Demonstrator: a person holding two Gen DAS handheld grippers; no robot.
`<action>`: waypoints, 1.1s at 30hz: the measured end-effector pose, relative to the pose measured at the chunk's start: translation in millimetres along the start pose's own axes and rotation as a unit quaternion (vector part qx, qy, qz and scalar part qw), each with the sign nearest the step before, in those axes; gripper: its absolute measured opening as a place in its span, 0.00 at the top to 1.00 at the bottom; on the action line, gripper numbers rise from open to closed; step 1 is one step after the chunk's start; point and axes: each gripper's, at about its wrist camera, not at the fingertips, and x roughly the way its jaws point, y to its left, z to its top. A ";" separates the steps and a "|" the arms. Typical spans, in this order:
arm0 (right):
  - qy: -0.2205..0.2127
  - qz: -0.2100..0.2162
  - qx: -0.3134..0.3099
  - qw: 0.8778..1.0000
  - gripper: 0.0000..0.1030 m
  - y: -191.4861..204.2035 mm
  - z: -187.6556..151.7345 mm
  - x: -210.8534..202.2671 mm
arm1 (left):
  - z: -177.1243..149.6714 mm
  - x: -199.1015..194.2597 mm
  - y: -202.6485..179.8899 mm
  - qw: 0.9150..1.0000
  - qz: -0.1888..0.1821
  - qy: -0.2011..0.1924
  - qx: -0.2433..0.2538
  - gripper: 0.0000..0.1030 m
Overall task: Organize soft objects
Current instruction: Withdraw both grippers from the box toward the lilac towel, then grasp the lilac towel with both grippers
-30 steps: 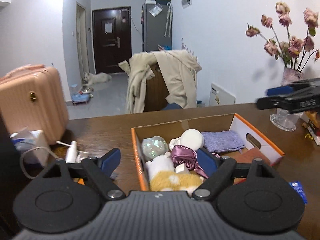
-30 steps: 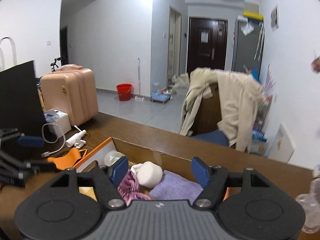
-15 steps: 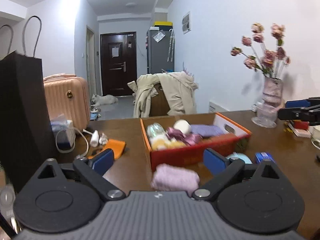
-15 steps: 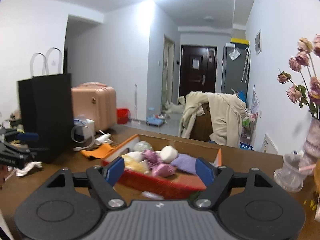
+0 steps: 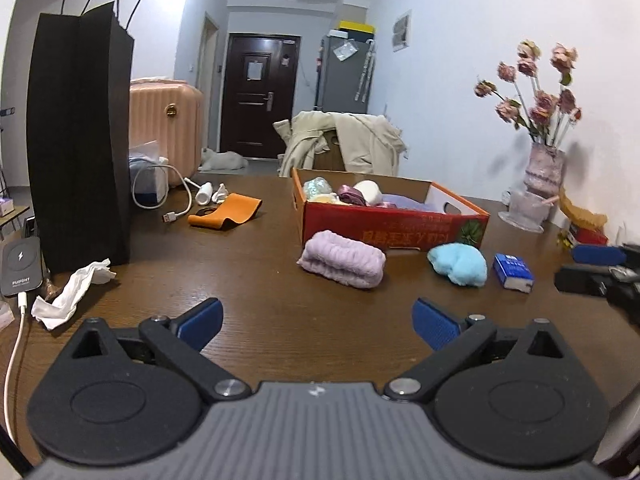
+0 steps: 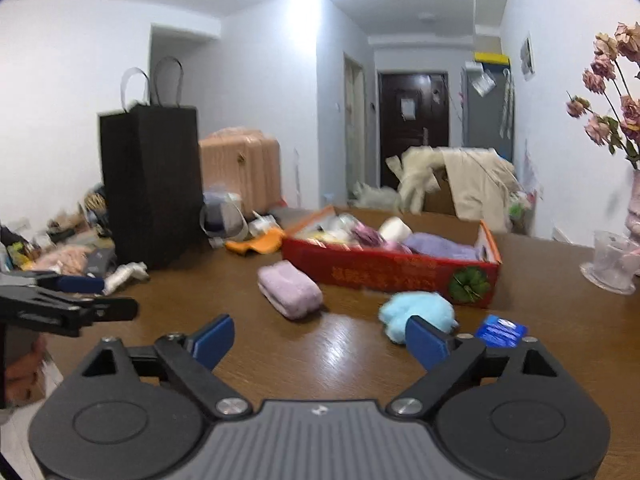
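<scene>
- The left tongs (image 5: 316, 320) stand wide open above the brown table (image 5: 256, 280). Their jaws have just been opening, and nothing is between them.
- The right tongs (image 6: 318, 340) are wide open too. Their jaws have just been opening and hold nothing.
- A red box (image 5: 392, 228) sits on the table, full of soft things.
- A purple rolled towel (image 5: 342, 259) lies just in front of the box.
- A fluffy blue ball (image 5: 458, 265) lies beside the towel, near a small blue pack (image 5: 513, 272).
</scene>
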 end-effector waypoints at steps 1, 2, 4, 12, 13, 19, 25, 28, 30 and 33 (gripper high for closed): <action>-0.005 -0.004 -0.007 1.000 0.00 0.8 -2.8 4.9 | -0.1 3.4 -0.8 1.000 0.002 0.004 0.001 0.00; -0.004 -0.008 -0.008 1.000 0.00 0.2 -4.0 11.5 | -1.9 6.6 -2.0 1.000 0.002 0.008 0.002 0.00; 0.006 -0.006 0.001 1.000 0.00 0.4 -8.8 24.4 | -5.5 12.6 -2.5 1.000 -0.001 0.017 0.003 0.00; 0.020 0.044 0.109 0.993 0.00 -14.7 -13.4 89.0 | 9.2 49.3 15.1 0.999 0.016 0.017 -0.035 0.00; 0.021 0.052 0.122 0.991 0.00 -16.1 -13.3 98.7 | 16.3 57.7 17.9 0.999 0.005 0.013 -0.036 0.00; 0.056 0.067 0.135 0.987 0.09 -17.0 2.2 166.1 | 55.1 129.1 24.1 0.999 -0.003 0.020 -0.027 0.10; 0.103 0.076 0.199 0.972 0.42 -33.5 7.1 235.7 | 71.8 214.9 31.4 0.994 -0.047 0.093 -0.046 0.35; 0.119 0.080 0.234 0.962 0.66 -45.1 0.5 257.3 | 59.0 242.9 37.1 0.988 -0.078 0.120 -0.063 0.61; 0.107 0.075 0.228 0.965 0.70 -48.9 0.6 258.5 | 48.6 243.1 43.1 0.984 -0.098 0.119 -0.084 0.70; 0.099 0.066 0.216 0.969 0.73 -50.2 -0.5 257.5 | 46.4 231.3 35.6 0.986 -0.108 0.107 -0.069 0.73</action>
